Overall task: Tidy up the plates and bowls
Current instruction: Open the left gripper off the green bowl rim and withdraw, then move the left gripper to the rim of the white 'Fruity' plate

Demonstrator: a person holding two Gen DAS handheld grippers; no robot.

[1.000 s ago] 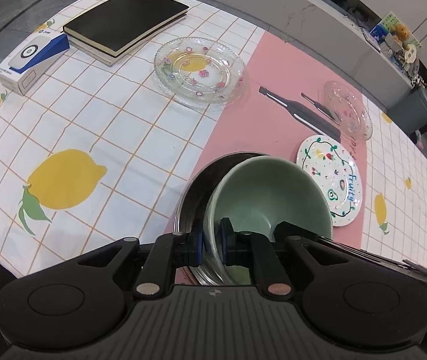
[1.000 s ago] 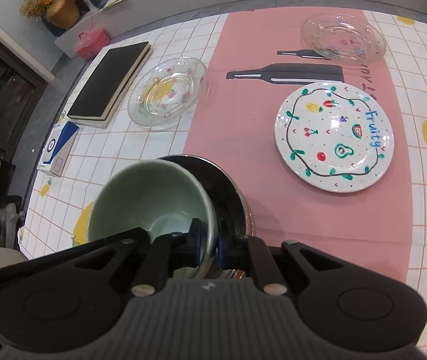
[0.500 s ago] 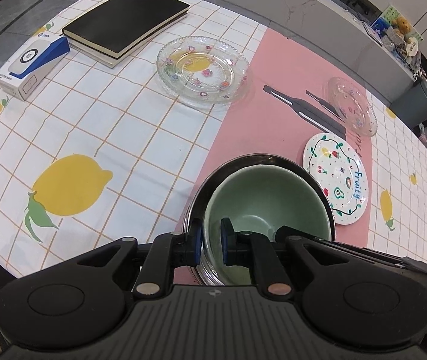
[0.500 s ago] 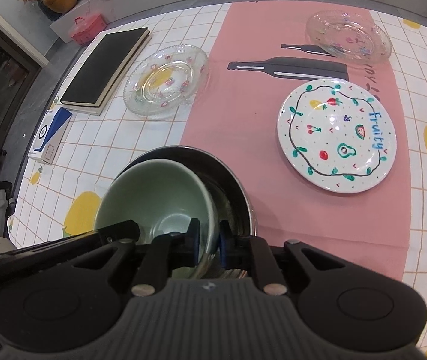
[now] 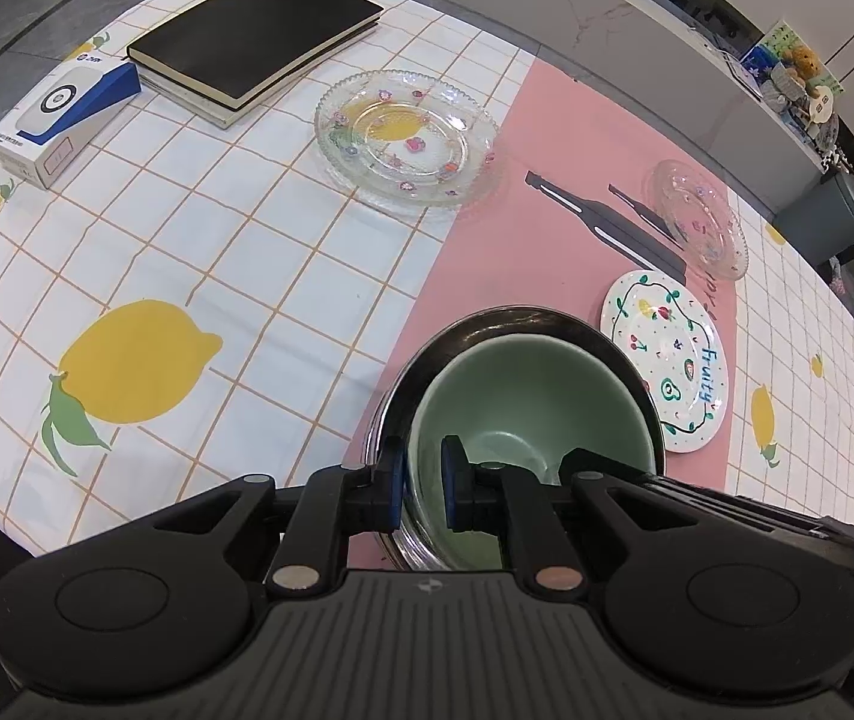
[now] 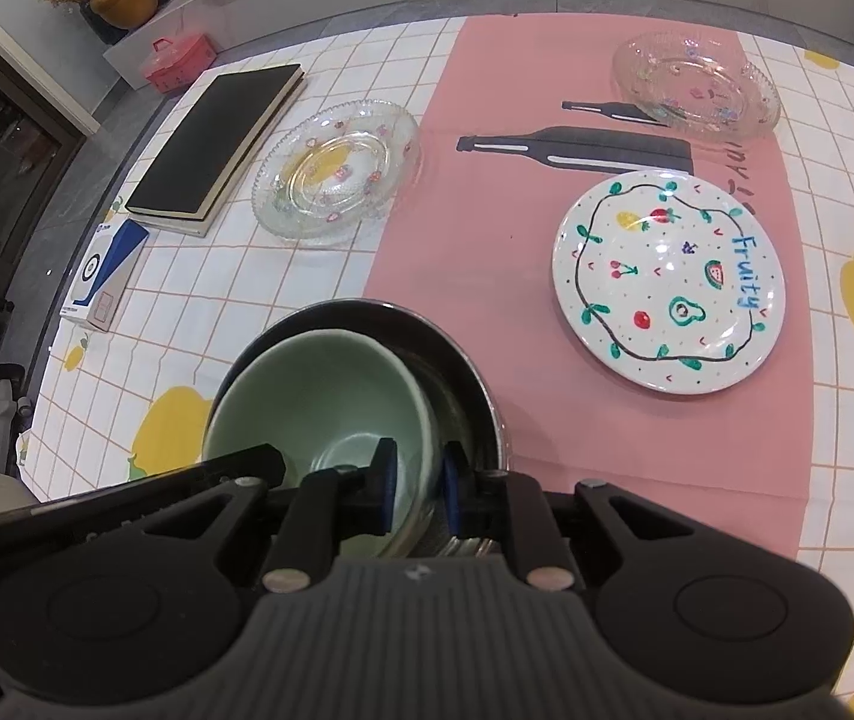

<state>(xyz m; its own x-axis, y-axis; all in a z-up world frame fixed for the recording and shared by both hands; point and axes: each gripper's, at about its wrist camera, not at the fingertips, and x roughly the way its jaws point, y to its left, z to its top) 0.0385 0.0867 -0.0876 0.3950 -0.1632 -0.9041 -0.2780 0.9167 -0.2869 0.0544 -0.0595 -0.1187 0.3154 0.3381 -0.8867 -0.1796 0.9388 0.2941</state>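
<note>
**Desk:** Where's the green bowl?

**Me:** The green bowl (image 5: 526,402) is nested inside the steel bowl (image 5: 610,343), which stands on the pink strip of the tablecloth (image 5: 198,252) at the near edge. From my right wrist view it leans toward the left side of the steel bowl (image 6: 463,378).

**Desk:** And your 2 grippers?

**Me:** My left gripper (image 5: 423,483) has its jaws nearly together, straddling the green bowl's near rim, 1 pad outside and 1 inside. They look pressed on it. My right gripper (image 6: 414,483) also has the green bowl (image 6: 330,396) rim between its pads, but its jaws have just been opening, and I see a small gap beside the right pad. So the right one has let go while the rim is between its fingers.

**Desk:** What about the plates?

**Me:** 3 of them, all flat on the cloth. The painted plate (image 6: 670,279) with "Fruity" sits just right of the bowls. 1 large glass plate (image 5: 405,135) lies beyond on the left, beside a black notebook (image 5: 258,30) and a blue and white box (image 5: 63,114). The smaller glass plate (image 6: 697,84) is farther back, beyond the painted one.
</note>
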